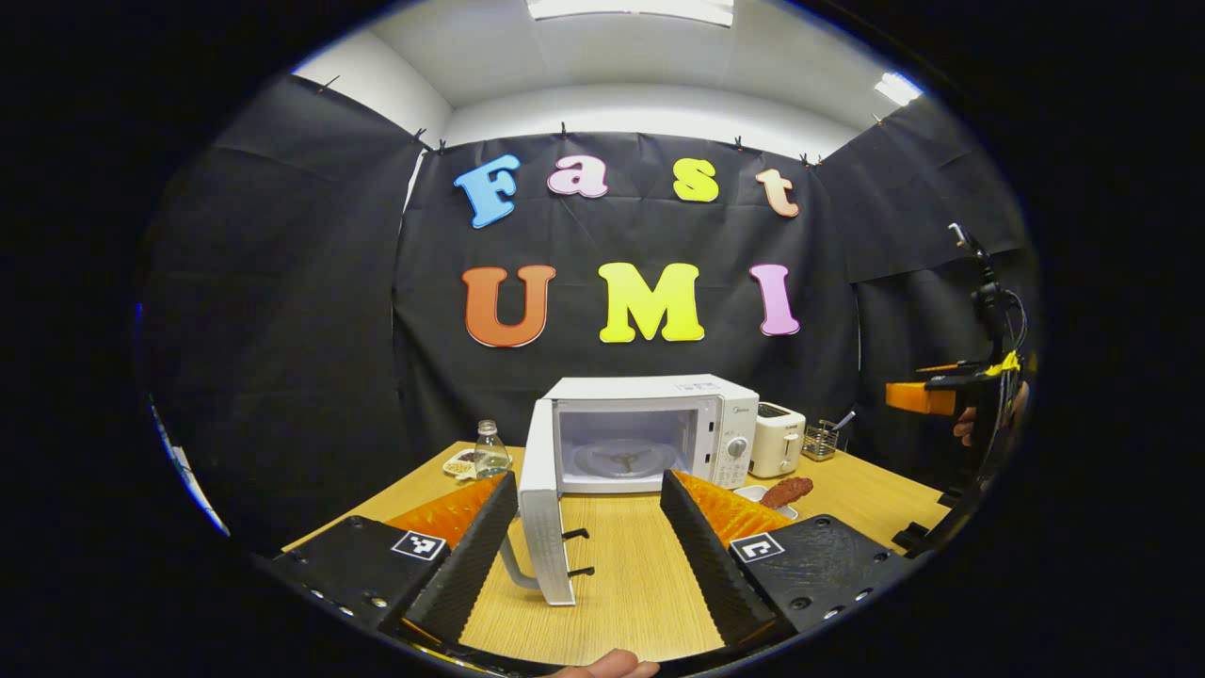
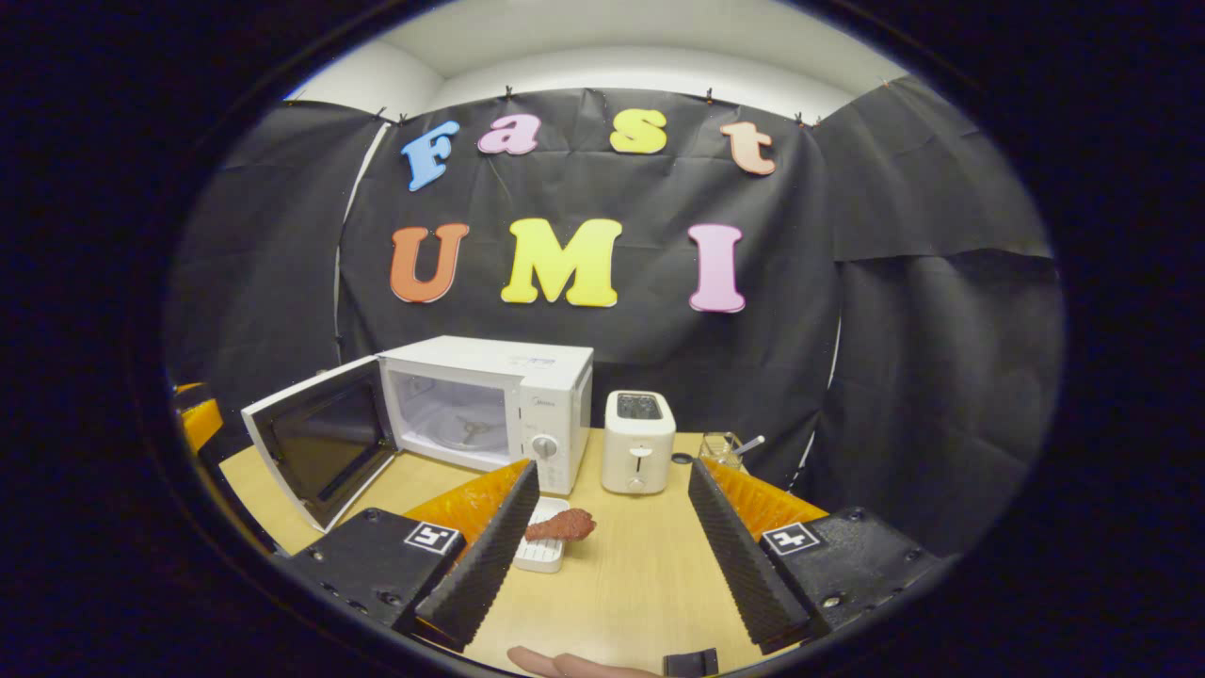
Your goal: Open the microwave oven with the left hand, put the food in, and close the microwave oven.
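Microwave (image 2: 490, 414) door (image 2: 320, 452) swung open, food (image 2: 561, 525) on dish (image 2: 541, 551) mid-bench by right gripper (image 2: 612, 546) – both jaws wide, nothing held – dish could be knocked if approached too low.

Nothing is showing up sharply enough to be read: the microwave oven (image 2: 490, 405) is carrying a small mark at the head of its control panel (image 2: 551, 438) and a pale sticker (image 2: 532, 361) on its top, and both are coming through too small and blurred to make out. The left gripper (image 1: 588, 485) and the right gripper (image 2: 612, 471) are each wearing square black-and-white markers (image 1: 418, 544) on their fingers, and these are showing blocky code patterns, not words or numbers.
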Demonstrator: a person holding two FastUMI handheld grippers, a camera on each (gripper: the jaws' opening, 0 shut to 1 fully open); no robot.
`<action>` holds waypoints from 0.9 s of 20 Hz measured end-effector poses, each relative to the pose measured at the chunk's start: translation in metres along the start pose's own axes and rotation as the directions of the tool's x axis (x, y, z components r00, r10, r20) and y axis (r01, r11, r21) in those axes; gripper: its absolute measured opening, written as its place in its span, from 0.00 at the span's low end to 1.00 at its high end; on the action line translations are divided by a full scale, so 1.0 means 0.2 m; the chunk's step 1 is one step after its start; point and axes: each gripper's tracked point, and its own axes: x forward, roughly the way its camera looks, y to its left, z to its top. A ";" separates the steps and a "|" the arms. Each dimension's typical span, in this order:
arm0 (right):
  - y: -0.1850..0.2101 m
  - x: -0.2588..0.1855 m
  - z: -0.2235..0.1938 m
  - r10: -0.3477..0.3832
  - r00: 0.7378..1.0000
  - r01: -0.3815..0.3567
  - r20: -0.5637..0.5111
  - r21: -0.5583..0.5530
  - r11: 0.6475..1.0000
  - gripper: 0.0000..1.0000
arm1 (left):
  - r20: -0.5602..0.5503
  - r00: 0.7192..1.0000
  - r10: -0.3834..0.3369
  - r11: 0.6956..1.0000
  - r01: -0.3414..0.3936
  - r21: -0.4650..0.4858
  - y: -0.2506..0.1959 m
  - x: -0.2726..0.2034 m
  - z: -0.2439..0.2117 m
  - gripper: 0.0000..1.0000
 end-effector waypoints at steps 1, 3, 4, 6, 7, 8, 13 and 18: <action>-0.01 0.05 -0.03 0.013 0.999 -0.012 -0.031 0.010 1.000 0.96 | -0.001 1.000 -0.003 1.000 0.003 0.005 -0.03 0.01 0.03 0.93; -0.02 0.16 -0.08 0.047 0.994 -0.044 -0.097 0.031 0.999 1.00 | -0.006 1.000 -0.009 1.000 0.009 0.003 -0.07 0.06 0.08 0.94; -0.03 0.22 -0.11 0.059 0.990 -0.054 -0.131 0.044 0.998 1.00 | -0.010 1.000 -0.014 1.000 0.014 -0.003 -0.09 0.09 0.10 0.94; -0.04 0.34 -0.17 0.109 0.974 -0.094 -0.200 0.084 0.992 0.93 | -0.012 1.000 -0.025 1.000 0.024 -0.019 -0.12 0.15 0.15 0.93; -0.02 0.39 -0.20 0.158 0.958 -0.132 -0.240 0.121 0.984 0.92 | -0.001 1.000 -0.027 0.999 0.027 -0.025 -0.13 0.20 0.18 0.94; 0.01 0.43 -0.24 0.214 0.937 -0.174 -0.276 0.164 0.971 0.98 | 0.012 1.000 -0.026 0.999 0.026 -0.027 -0.13 0.25 0.22 0.94; 0.08 0.62 -0.43 0.420 0.810 -0.284 -0.410 0.353 0.891 0.89 | 0.013 1.000 0.024 0.999 -0.024 -0.039 -0.11 0.42 0.30 0.94; 0.06 0.81 -0.61 0.523 0.715 -0.305 -0.465 0.465 0.831 0.80 | 0.000 0.998 0.064 0.997 -0.064 -0.036 -0.12 0.53 0.33 0.94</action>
